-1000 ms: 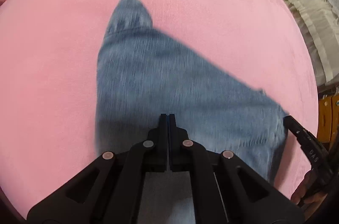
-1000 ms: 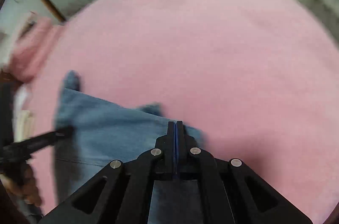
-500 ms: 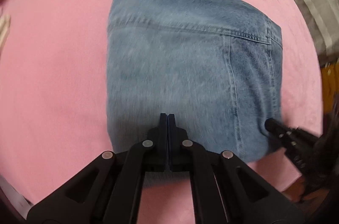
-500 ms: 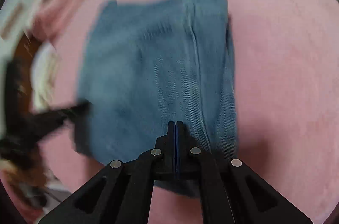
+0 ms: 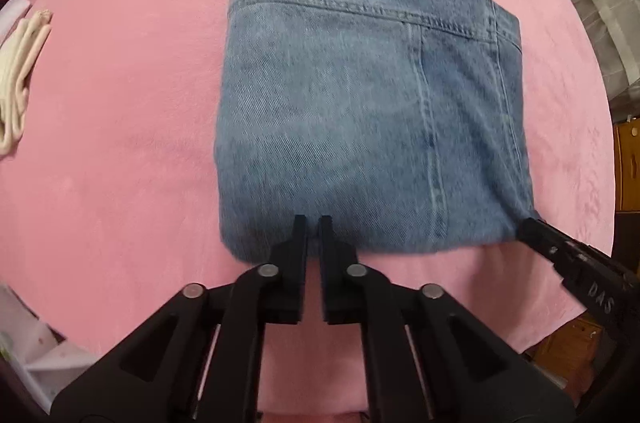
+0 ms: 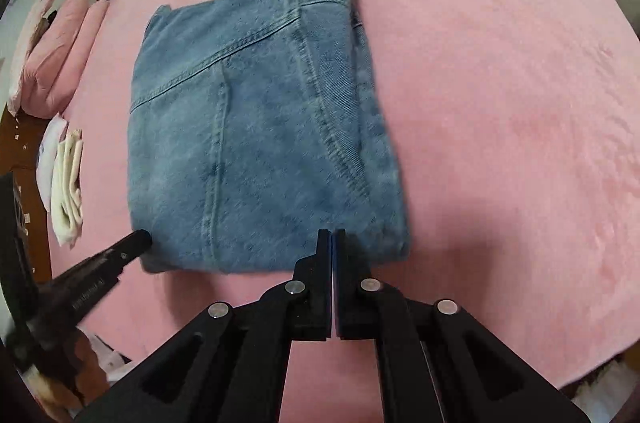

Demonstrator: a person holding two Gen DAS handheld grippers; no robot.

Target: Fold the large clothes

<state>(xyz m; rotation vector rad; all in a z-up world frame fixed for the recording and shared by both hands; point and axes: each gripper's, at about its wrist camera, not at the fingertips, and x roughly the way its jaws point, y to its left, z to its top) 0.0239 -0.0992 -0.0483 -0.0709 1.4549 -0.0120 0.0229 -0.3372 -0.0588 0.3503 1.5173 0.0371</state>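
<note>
Folded blue denim jeans (image 5: pixel 360 111): lay flat on pink plush bedspread (image 5: pixel 120 103). My left gripper (image 5: pixel 313 223): slightly parted, empty, at jeans' near edge. My right gripper (image 6: pixel 332 237): nearly closed, empty, same edge.

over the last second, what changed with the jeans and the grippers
The jeans went from a loose held-up flap to a flat folded stack on the pink bed. The left gripper opened a little, letting go; the right gripper looks nearly shut at the near edge.

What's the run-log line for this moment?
jeans: folded, flat on pink bed | left hand-held gripper: slightly open | right hand-held gripper: shut
</note>
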